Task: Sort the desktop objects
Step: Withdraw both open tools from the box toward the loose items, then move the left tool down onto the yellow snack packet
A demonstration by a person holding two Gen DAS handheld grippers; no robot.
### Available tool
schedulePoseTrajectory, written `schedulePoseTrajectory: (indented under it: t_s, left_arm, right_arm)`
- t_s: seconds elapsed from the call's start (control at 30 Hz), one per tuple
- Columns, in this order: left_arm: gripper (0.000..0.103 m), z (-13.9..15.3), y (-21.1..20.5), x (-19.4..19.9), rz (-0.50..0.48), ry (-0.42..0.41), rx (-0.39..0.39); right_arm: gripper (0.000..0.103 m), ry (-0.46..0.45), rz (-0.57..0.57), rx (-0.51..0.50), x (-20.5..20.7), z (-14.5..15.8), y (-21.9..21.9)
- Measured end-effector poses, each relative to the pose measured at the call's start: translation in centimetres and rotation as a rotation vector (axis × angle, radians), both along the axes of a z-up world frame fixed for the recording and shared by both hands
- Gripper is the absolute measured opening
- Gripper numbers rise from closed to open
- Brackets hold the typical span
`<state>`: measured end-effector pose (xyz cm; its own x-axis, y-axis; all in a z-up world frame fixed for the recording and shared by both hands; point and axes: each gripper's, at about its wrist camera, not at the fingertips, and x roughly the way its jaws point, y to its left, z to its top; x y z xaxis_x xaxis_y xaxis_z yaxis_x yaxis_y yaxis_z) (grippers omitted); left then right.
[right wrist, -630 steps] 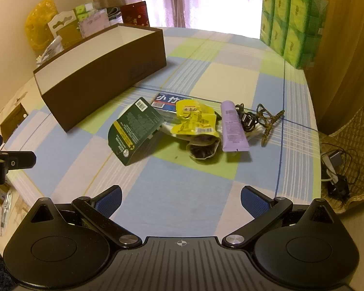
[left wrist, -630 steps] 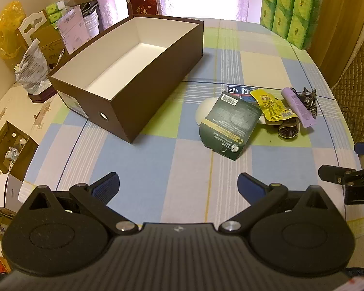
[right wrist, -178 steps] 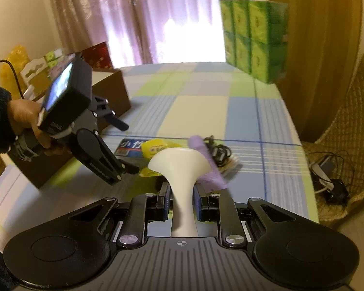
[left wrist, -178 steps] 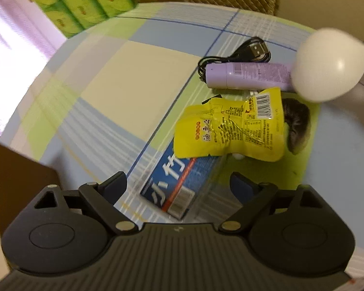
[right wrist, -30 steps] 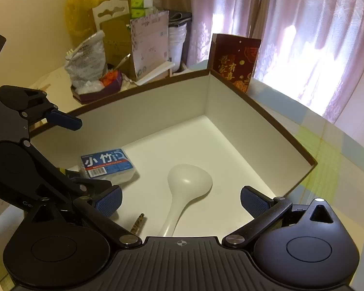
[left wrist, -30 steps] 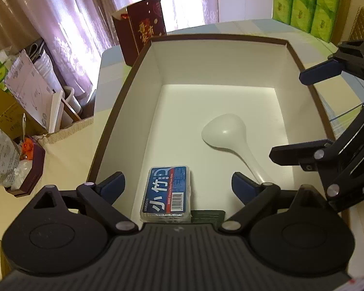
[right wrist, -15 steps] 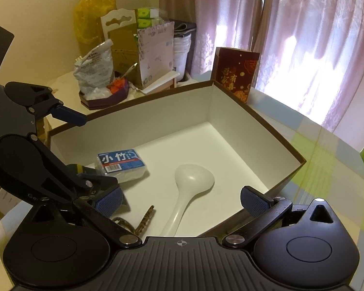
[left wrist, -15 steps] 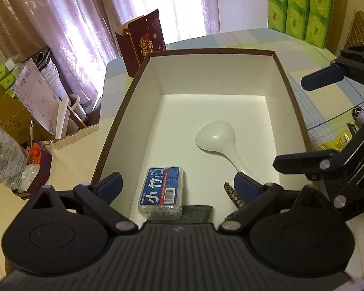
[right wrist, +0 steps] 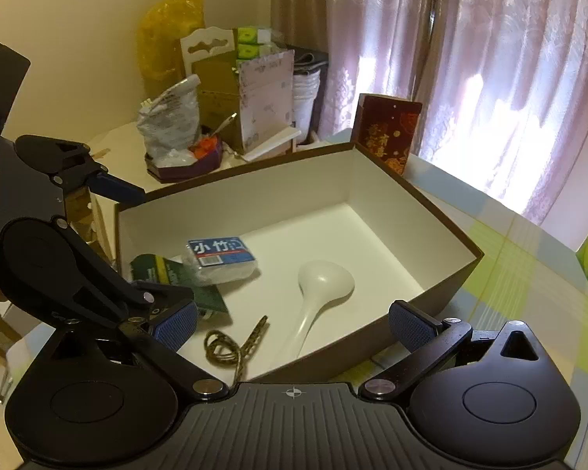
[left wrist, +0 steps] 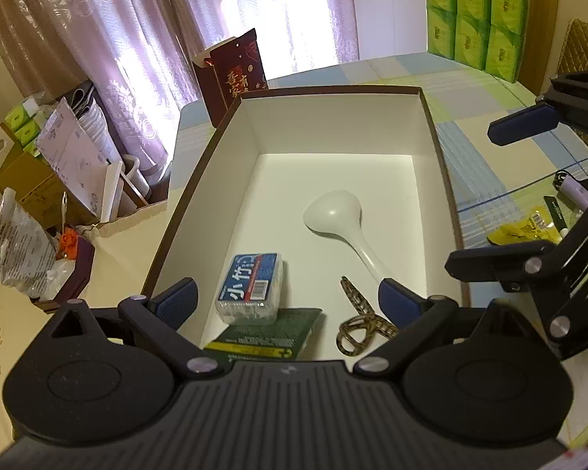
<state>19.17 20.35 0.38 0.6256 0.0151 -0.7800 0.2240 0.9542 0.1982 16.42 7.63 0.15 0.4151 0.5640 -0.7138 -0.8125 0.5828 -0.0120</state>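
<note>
Left fingers (left wrist: pixel 176 297) spread wide, empty, right fingers (right wrist: pixel 411 323) seemingly likewise

Two matte black claws, left claw (left wrist: pixel 287 293) and right claw (right wrist: pixel 293 321), each with ribbed housing, round pivot discs, silver screws, triangular cut-outs and dark blue textured fingertips (left wrist: pixel 398 297).

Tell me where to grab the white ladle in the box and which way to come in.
Grip the white ladle by its handle, not the bowl: the handle is slim and straight, while the bowl looks too wide and rounded to pinch. It lies flat on the floor of the box, so come straight down from above, fingers set across the handle, staying off the patterned cord beside its end.
</note>
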Motion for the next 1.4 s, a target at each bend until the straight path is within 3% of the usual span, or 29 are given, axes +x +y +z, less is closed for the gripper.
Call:
schedulePoseTrajectory:
  t_s: [0.53, 0.73, 0.93, 1.13, 1.4]
  left_arm:
    - [0.097, 1.1, -4.0, -8.1, 0.029, -0.038, -0.033]
    - [0.097, 0.8, -6.8, -10.8, 0.014, -0.033, -0.080]
    - [0.097, 0.7, -10.4, -12.2, -0.076, -0.028, -0.113]
    - [0.096, -0.2, -14.0, -11.9, -0.168, -0.011, -0.137]
    - [0.094, -2.8, -17.5, -10.3, -0.236, 0.023, -0.144]
  right_arm:
    - [0.101, 0.024, 0.042, 0.064, -5.4, 0.5, -7.2]
    - [0.101, 0.050, -0.022, 0.069, -6.6, 0.2, -11.8]
    - [0.101, 0.082, -0.150, 0.041, -7.3, -0.8, -17.5]
    - [0.101, 0.158, -0.302, 0.025, -7.7, -2.8, -22.6]
    - [0.101, 0.207, -0.406, 0.011, -7.8, -4.1, -26.8]
